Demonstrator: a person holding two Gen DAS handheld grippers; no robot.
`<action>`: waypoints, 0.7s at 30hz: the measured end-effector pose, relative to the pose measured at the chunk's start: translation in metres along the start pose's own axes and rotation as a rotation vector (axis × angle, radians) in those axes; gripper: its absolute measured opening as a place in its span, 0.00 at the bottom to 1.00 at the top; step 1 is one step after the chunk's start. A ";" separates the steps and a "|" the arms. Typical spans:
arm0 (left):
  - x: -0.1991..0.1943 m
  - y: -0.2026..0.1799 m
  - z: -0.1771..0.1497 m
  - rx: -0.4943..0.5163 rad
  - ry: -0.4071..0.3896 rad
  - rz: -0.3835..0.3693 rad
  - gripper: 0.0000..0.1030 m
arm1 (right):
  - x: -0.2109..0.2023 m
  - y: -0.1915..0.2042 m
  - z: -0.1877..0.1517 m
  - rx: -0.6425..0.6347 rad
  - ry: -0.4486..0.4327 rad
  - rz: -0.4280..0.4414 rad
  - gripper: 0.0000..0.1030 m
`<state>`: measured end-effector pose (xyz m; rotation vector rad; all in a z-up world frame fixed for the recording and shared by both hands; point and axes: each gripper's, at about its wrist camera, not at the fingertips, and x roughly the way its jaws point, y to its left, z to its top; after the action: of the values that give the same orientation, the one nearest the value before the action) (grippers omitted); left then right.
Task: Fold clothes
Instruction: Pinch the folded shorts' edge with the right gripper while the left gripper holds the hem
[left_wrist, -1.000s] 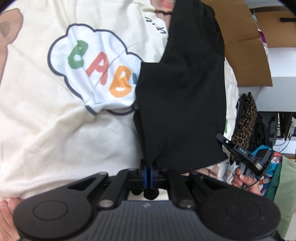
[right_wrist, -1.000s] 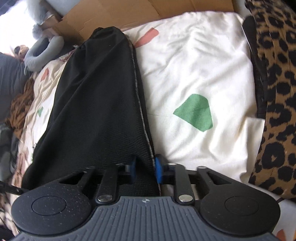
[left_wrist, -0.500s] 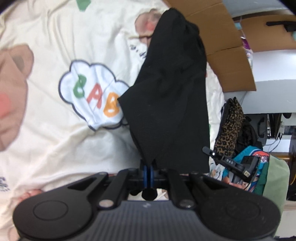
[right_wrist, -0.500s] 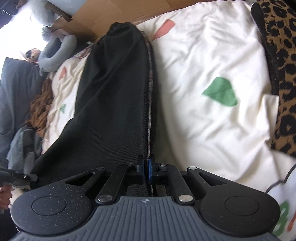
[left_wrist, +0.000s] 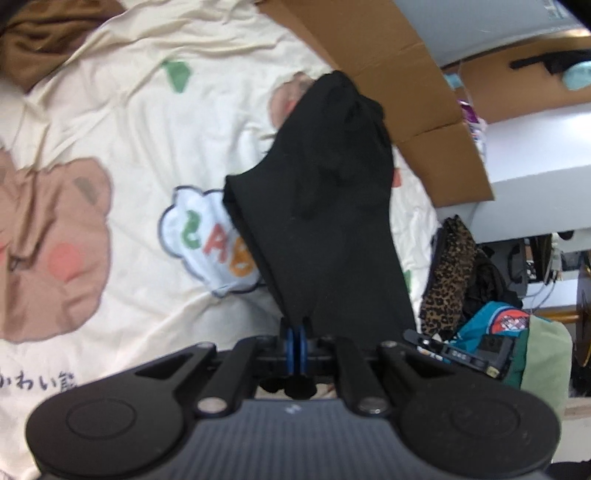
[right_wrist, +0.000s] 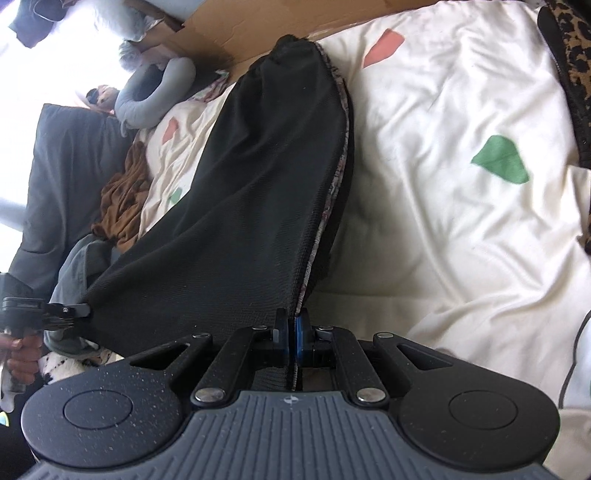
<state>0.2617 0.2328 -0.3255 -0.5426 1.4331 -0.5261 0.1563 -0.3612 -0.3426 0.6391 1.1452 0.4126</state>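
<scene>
While it hangs stretched between both tools, the black garment (left_wrist: 325, 206) runs forward from each one, lifted over the cream bedspread (left_wrist: 122, 122) on the bed. Pinched tight on one lower corner is the left tool (left_wrist: 297, 341); the right tool (right_wrist: 291, 341) is likewise clamped on the seamed edge. Beyond the garment's far end lies cardboard (left_wrist: 388, 66). A leopard-print cloth (right_wrist: 576, 74) sits right of the right tool.
</scene>
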 end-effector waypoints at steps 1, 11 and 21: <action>0.003 0.005 -0.002 -0.009 0.010 0.007 0.03 | 0.001 0.001 -0.001 -0.002 0.006 -0.001 0.01; 0.051 0.050 -0.018 -0.039 0.085 0.085 0.03 | 0.021 -0.009 -0.017 -0.005 0.059 -0.068 0.01; 0.084 0.073 -0.017 -0.036 0.113 0.130 0.03 | 0.050 -0.022 -0.026 0.002 0.086 -0.117 0.06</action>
<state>0.2516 0.2355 -0.4373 -0.4509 1.5765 -0.4337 0.1500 -0.3415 -0.3992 0.5577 1.2582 0.3420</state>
